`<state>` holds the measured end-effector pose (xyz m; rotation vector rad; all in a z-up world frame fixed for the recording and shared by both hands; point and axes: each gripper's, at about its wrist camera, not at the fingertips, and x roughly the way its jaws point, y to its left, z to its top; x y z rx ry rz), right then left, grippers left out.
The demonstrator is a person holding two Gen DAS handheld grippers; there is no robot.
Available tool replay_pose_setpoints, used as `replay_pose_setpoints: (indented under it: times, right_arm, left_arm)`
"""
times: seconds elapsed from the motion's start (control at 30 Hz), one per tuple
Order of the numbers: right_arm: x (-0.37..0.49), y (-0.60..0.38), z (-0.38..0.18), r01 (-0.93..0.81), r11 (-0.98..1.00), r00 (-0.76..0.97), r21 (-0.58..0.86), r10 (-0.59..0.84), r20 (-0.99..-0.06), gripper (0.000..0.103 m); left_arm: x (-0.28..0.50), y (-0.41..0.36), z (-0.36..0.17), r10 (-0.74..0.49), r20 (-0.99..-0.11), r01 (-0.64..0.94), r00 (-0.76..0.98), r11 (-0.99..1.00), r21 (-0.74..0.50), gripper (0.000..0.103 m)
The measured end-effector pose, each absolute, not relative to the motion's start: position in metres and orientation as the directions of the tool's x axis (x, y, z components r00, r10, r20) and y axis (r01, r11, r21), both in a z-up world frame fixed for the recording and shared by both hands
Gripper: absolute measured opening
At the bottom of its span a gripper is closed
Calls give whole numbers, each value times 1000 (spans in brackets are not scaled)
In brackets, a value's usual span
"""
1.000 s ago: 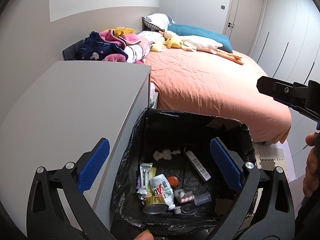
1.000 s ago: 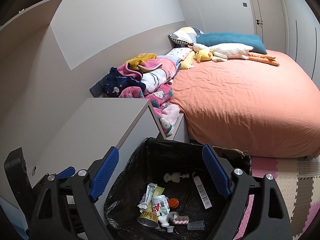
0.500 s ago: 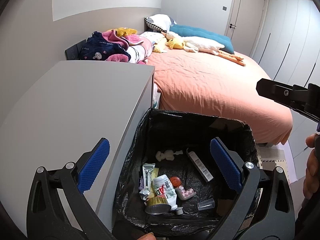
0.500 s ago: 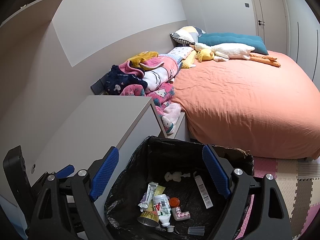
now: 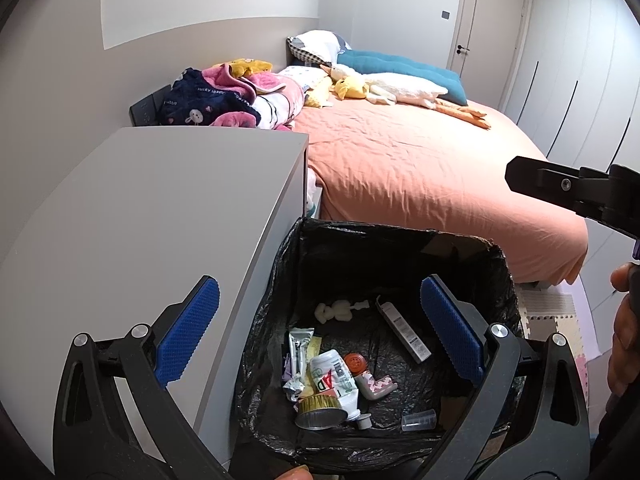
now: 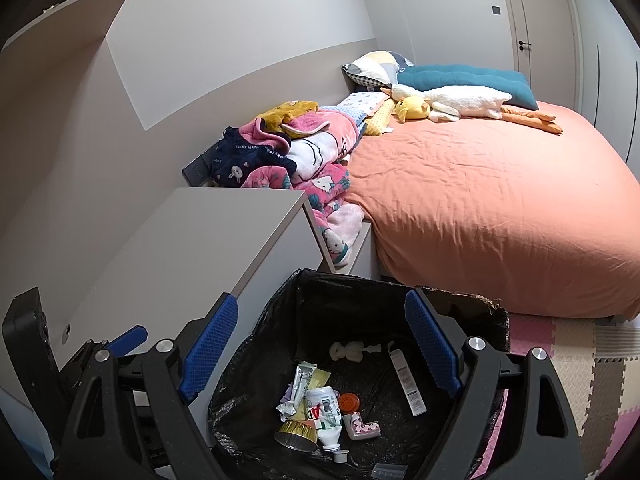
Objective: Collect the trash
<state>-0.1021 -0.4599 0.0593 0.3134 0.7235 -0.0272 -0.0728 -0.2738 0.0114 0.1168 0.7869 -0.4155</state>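
A cardboard trash box lined with a black bag (image 5: 472,258) (image 6: 460,300) stands on the floor beside a grey cabinet. Inside lie a white plastic bottle (image 5: 334,380) (image 6: 324,410), a foil cup (image 5: 320,412), a pink L-shaped piece (image 5: 378,386) (image 6: 362,428), an orange cap (image 5: 356,362), a long white box (image 5: 404,330), a wrapper, tissue and a clear small cup (image 5: 418,420). My left gripper (image 5: 316,332) is open and empty above the box. My right gripper (image 6: 320,350) is open and empty above it too; part of it shows in the left wrist view (image 5: 576,192).
The grey cabinet (image 5: 152,208) (image 6: 208,236) is left of the box. A bed with an orange sheet (image 5: 420,160) (image 6: 500,200) lies beyond, with blankets, pillows and plush toys. Foam floor mats (image 6: 580,352) are at the right. A door is at the far end.
The pink L-shaped piece has dropped and settled on the bag's bottom beside the bottle. The clear cup has shifted a little. Both grippers stay open above the box.
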Motion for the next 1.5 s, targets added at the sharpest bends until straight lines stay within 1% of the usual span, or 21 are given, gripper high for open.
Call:
replay_pose_setpoints:
  times: [0.9,1.2,1.5]
  right_arm:
    - [-102,-458,57,130,953,750,272,85,-656,86]
    - [-103,-458,57,129,954,749,271,85,-657,86]
    - [-103,-457,56,130,954,748,271,86,-659,86]
  left_arm:
    - [-77,-275,15,-332,-697,420,636,906,-49,97]
    - [-81,-277,14,-314,-682,418,660,908,-13,97]
    - [-80,-274,15,-305,-678,400,669,916,-17,97]
